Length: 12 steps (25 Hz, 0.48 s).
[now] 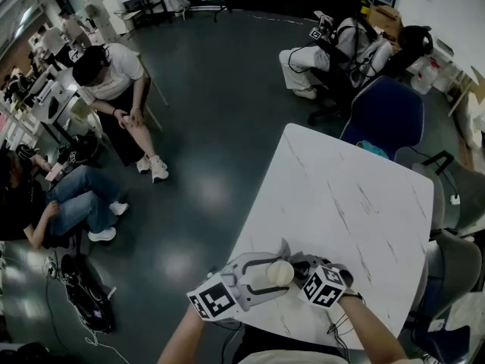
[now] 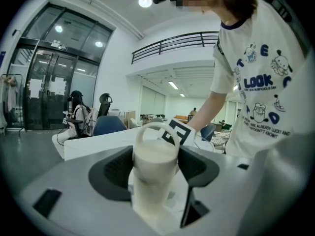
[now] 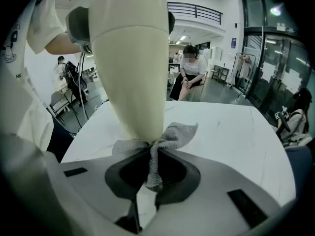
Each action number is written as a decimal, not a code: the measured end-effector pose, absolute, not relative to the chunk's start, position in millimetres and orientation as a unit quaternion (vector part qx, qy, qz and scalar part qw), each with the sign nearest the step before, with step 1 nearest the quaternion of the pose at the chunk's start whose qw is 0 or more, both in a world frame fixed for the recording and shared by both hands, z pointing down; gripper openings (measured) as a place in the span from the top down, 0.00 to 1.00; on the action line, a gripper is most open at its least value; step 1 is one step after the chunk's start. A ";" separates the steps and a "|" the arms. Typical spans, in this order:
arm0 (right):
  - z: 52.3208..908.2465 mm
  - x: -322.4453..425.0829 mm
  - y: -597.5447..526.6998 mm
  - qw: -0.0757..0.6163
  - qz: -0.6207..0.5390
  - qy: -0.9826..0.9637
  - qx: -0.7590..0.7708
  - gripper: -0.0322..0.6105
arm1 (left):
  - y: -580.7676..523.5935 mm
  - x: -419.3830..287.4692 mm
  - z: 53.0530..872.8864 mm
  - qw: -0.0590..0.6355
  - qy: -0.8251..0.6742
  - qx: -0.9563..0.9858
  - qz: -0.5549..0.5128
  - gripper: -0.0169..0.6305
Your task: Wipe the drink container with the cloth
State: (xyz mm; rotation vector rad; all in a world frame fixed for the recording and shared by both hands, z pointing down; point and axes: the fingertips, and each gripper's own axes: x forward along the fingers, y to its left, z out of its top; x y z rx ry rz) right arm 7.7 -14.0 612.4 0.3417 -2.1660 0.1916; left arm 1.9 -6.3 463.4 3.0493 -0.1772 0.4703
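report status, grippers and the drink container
left gripper shut on drink container. right gripper shut on cloth, cloth touching the container. nothing in the way.

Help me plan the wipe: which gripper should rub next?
Right, likely: the right gripper pinches the grey mesh cloth against the cream plastic drink container, which the left gripper clamps steady.

Cream drink container (image 2: pixel 155 173) with a loop handle, clamped in my left jaws over the desk (image 1: pixel 341 196). Grey mesh cloth (image 3: pixel 167 139), bunched, pinched in my right jaws, touching the container.
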 end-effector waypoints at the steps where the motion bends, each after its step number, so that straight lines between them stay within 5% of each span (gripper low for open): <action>1: 612.6 7.6 -13.9 0.452 0.079 -0.878 0.140 0.88 | -6.3 2.0 464.8 0.027 -0.068 0.985 0.155 0.54; 12: 612.0 6.2 -13.9 0.451 0.080 -0.877 0.146 0.88 | -8.7 -3.4 463.3 0.050 -0.230 0.961 0.144 0.51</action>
